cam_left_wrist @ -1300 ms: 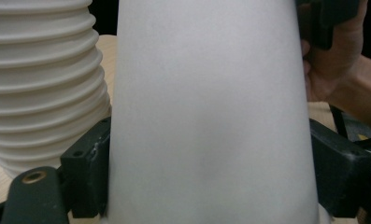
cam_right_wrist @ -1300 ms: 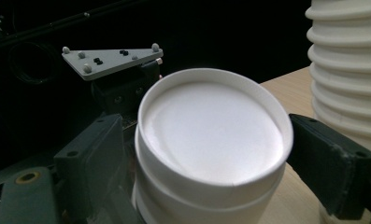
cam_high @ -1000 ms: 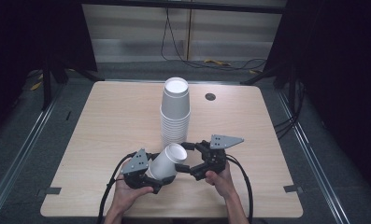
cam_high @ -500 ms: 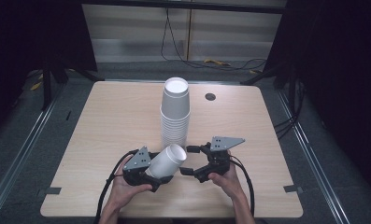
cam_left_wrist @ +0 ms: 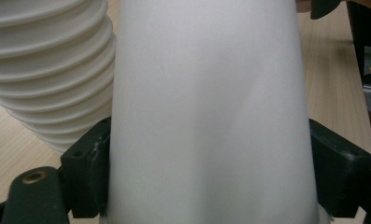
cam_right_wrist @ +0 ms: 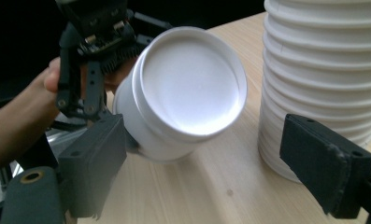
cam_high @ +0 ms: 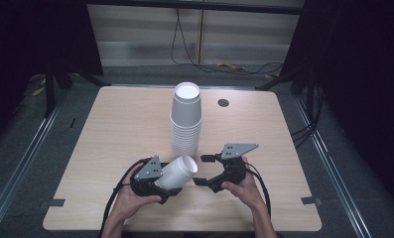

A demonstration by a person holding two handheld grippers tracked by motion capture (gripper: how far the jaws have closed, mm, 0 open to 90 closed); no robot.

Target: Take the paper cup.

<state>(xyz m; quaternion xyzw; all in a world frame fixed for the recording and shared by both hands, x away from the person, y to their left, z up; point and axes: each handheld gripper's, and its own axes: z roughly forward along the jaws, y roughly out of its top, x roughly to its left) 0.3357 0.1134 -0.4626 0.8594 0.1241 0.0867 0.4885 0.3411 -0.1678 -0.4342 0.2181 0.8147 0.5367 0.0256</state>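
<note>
Holding 1 white cup [cam_high: 178, 172] sideways, the left gripper [cam_high: 152, 181] has drawn slightly toward the person, beside the tall cup stack [cam_high: 186, 121]. The right gripper [cam_high: 208, 170], jaws spread and empty, faces the cup's flat end, likely ready to take it.

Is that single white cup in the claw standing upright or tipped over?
Tipped. The left claw grips the cup by its sides, its round end turned toward the right claw, beside the upright cup stack.

Lab-like: black curtains [cam_high: 40, 34], floor cables [cam_high: 224, 67], bare table [cam_high: 120, 124].
</note>
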